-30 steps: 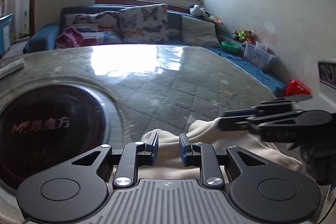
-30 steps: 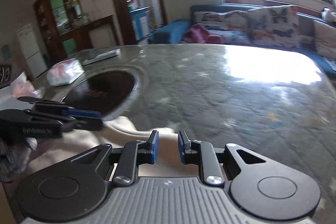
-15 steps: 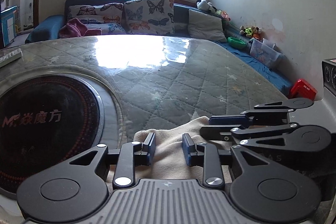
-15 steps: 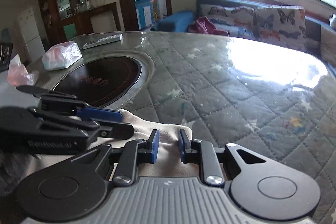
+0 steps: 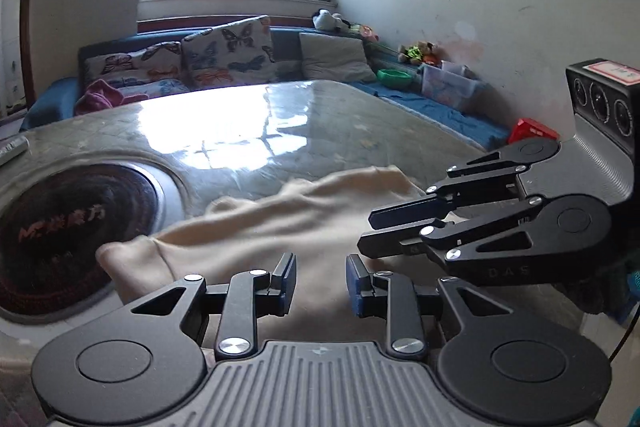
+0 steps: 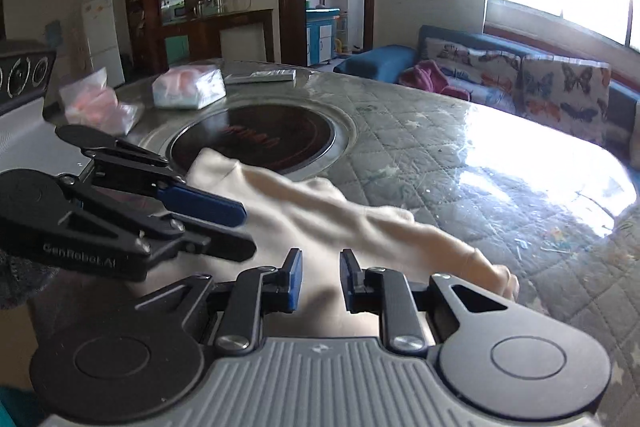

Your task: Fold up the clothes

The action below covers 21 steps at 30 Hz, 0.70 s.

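A cream garment (image 5: 300, 211) lies rumpled on the quilted table (image 5: 360, 139), one end reaching onto the dark round burner plate (image 5: 68, 227). My left gripper (image 5: 321, 263) hovers over its near part, jaws a narrow gap apart, with cloth showing below them and nothing pinched. My right gripper (image 5: 366, 233) sits close beside it on the right, pointing left. In the right wrist view the garment (image 6: 340, 219) runs from the burner plate (image 6: 260, 135) toward the right table edge. There my right gripper (image 6: 320, 259) stands slightly open over it, with my left gripper (image 6: 246, 231) just to its left.
Two plastic-wrapped packets (image 6: 188, 89) (image 6: 96, 103) and a remote (image 6: 260, 77) lie at the table's far left. A sofa with butterfly cushions (image 5: 200, 63) runs behind the table under the window. Toys and a storage box (image 5: 448, 87) line the right wall.
Both grippers have drawn back from the garment, so much more cloth now shows beyond the fingertips. The left jaws stand a little wider than a second ago.
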Tool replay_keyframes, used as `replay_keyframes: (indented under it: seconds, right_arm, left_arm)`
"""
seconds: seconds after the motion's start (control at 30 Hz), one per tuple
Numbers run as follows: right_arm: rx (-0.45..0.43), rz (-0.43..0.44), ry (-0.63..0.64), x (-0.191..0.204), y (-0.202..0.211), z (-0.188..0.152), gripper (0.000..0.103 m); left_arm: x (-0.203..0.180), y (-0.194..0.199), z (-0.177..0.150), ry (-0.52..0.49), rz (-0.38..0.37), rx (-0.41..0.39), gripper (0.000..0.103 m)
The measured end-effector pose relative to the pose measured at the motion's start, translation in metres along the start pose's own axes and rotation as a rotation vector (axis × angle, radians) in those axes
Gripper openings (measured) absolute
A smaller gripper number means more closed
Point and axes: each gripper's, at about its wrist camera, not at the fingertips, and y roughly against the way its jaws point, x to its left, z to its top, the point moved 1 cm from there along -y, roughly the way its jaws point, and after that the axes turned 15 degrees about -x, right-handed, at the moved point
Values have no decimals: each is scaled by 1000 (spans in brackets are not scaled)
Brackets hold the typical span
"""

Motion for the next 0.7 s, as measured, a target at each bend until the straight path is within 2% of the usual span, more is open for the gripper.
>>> replay_keyframes:
  seconds: [0.17,0.33,0.43,0.57,0.7]
  right_arm:
    - [-6,-21,-13,11,10,-17,19]
    - [-42,-48,-18,11,24,-13,19]
    - [-9,-60,-34,7,21,-21,19]
    - [-51,-73,-55,3,31,-19,18]
    - [-37,-99,-90,-9,26,-22,19]
  left_arm:
    - [-6,-3,-12,18,-7,17,29]
    - [3,7,-11,50,10,-3,31]
    - [9,10,-16,79,21,0,30]
    - [15,19,-13,99,34,-17,30]
    - [35,18,-7,131,115,-47,31]
